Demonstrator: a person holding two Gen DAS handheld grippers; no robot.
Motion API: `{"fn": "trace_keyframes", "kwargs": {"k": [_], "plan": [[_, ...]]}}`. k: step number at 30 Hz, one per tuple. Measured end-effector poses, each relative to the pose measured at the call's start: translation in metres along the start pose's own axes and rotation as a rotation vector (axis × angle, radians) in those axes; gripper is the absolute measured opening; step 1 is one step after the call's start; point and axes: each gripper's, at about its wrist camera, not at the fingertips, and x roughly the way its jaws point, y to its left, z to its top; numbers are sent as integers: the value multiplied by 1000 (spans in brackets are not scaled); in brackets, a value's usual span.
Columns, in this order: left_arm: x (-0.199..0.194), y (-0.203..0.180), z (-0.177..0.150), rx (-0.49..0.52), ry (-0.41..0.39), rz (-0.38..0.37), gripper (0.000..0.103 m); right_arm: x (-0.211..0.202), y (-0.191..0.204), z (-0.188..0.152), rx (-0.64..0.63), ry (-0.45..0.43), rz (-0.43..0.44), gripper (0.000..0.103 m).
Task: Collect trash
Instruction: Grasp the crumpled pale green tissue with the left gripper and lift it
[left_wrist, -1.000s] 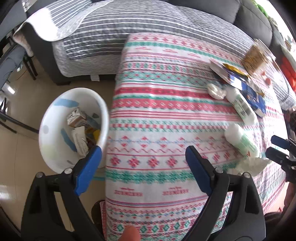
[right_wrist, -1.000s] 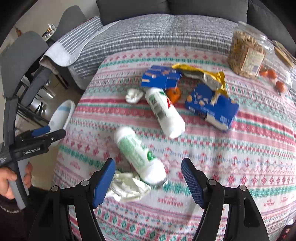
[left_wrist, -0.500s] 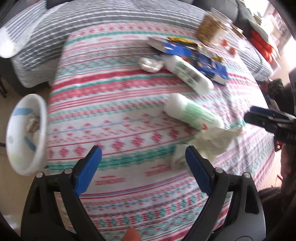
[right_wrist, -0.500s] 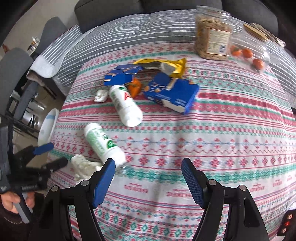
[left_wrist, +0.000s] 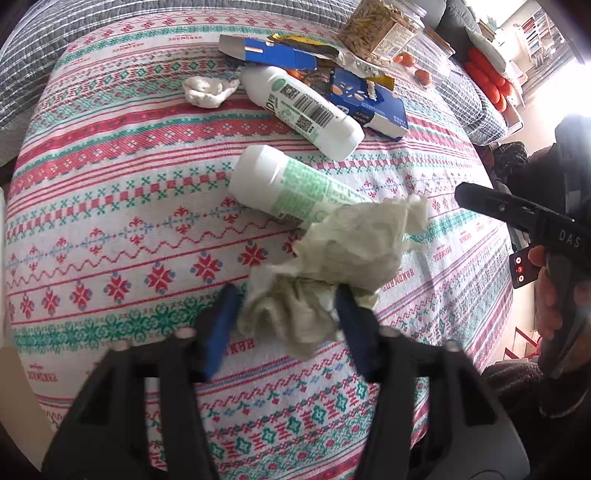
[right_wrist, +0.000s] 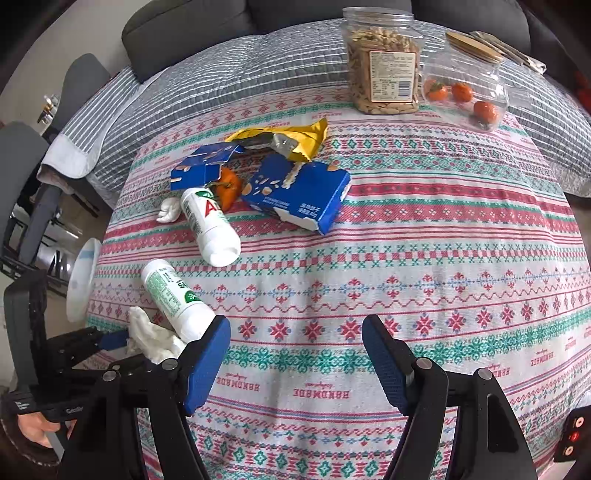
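**A:** What is the left gripper (left_wrist: 284, 317) on?

**B:** The crumpled, off-white wad of tissue paper (left_wrist: 332, 258) at the near edge of the table with the red, green and white patterned woven cloth (left_wrist: 110, 192). It lies just in front of the white plastic bottle with the green label (left_wrist: 295, 184) and seems to touch it. The jaws have just been closing, with the lower part of the wad between the two blue pads. They press into it on both sides, as far as the motion blur there lets me judge.

**A:** How will it handle?

**B:** Very light and soft, I'd judge. It will squash rather than resist, so nothing can break. The risk is a loose flap tearing away or trailing. The bunched lower part, where the pads are, is the better hold; the thin upper flap near the bottle would slip or rip.

**A:** And the right gripper (right_wrist: 295, 350)?

**B:** Spread wide over bare cloth, nothing between its pads, hovering just right of the green-labelled bottle.

**A:** What else counts as trash?

**B:** Probably a second white bottle with a barcode label (left_wrist: 303, 110), a small white crumpled tissue (left_wrist: 208, 90), a torn blue cardboard carton (right_wrist: 299, 199) and an opened yellow foil wrapper (right_wrist: 291, 138), all farther up the table. The white plastic bin (right_wrist: 81, 280) sits off the table's left edge.
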Motion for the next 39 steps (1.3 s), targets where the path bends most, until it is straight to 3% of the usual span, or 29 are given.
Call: {"fn": "trace_keyframes", "kwargs": {"k": [2, 5, 10, 16, 25, 32, 39], "plan": [[1, -2, 0, 8, 3, 4, 28, 1, -4, 1, 6, 1, -4, 75], [-7, -5, 5, 1, -14, 3, 24, 3, -9, 5, 16, 0, -14, 75], [-38, 13, 13, -48, -106, 11, 23, 6, -22, 17, 61, -16, -16, 75], [-62, 38, 23, -110, -202, 77, 23, 17, -31, 43, 140, -49, 2, 75], [-64, 71, 34, -161, -209, 118, 23, 50, -14, 75, 252, -54, 15, 75], [-67, 89, 40, -190, -221, 148, 23, 78, 1, 89, 323, -56, -56, 83], [-71, 100, 44, -186, -227, 169, 23, 93, 18, 96, 275, -64, -127, 91]]}}
